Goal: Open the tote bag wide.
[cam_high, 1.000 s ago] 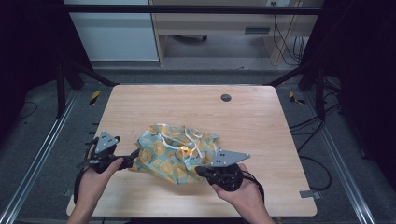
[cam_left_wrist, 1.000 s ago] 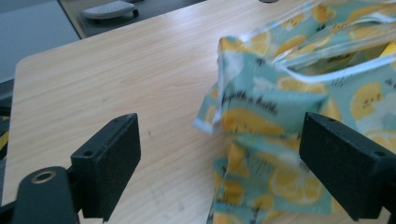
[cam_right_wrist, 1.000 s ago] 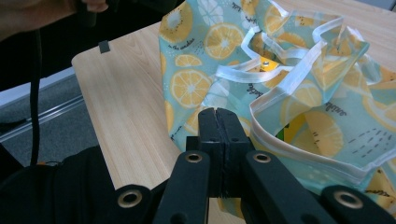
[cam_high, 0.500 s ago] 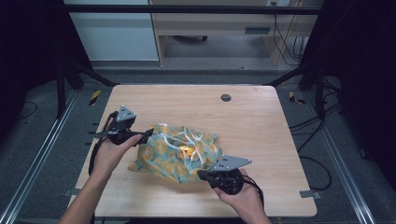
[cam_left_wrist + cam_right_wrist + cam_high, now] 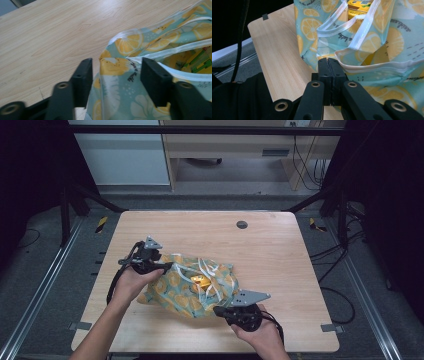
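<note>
Left gripper (image 5: pixel 116 72) jaws have just been closing around the lemon-print bag (image 5: pixel 195 282) rim, not yet pressed; right gripper (image 5: pixel 329 63) is clamped on the bag's edge. Opening step is judged underway; a firm pinch is needed next.

I'm seeing the table (image 5: pixel 280 270) evenly lit from overhead, while the surroundings are falling into near-black. Shadows under the bag (image 5: pixel 192 287) are staying soft and short. In the left gripper view the near jaws are blurring, the wood grain beyond reading sharper. In the right gripper view the upper fabric is glaring pale.
</note>
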Available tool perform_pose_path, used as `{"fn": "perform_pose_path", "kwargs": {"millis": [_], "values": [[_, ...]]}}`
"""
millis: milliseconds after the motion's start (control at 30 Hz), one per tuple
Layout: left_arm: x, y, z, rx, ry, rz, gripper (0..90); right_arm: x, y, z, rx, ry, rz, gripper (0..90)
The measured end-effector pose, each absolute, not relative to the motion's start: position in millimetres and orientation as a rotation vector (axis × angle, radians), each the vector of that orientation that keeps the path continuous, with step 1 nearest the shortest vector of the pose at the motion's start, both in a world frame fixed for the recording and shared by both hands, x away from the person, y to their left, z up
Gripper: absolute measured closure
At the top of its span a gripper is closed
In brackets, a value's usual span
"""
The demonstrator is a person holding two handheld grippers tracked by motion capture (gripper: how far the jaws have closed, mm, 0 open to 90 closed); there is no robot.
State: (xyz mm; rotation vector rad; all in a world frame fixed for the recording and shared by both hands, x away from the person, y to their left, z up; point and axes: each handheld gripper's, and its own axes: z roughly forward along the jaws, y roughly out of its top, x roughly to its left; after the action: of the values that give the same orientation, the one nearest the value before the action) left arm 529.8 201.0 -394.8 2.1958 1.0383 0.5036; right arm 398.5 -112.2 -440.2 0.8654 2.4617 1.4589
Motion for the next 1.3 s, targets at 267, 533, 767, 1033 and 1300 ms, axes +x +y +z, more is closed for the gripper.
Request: {"fn": "perform_pose_path", "kwargs": {"millis": [267,533,767,1033,1300], "values": [[519.8,203.6,-392.9,2.237,0.996,0.507,89.5,400.1,-115.0,-441.6,0.884,2.457,1.470,89.8],[494.4,212.5,-378.8,2.158,0.919,0.571,90.0,399.7,-119.2,-443.4,0.901,2.448,1.455,89.8],[453.9,231.6,-377.5,2.062,0.851,0.547,90.0,396.4,-120.5,-452.3,0.937,2.457,1.435,89.8],[419.5,244.3,-404.1,2.087,0.762,0.478,90.0,398.5,-117.0,-461.0,0.990,2.474,1.396,89.8],[412.4,246.0,-430.9,2.088,0.768,0.484,90.0,401.2,-122.1,-466.1,1.021,2.463,1.360,89.4]]}}
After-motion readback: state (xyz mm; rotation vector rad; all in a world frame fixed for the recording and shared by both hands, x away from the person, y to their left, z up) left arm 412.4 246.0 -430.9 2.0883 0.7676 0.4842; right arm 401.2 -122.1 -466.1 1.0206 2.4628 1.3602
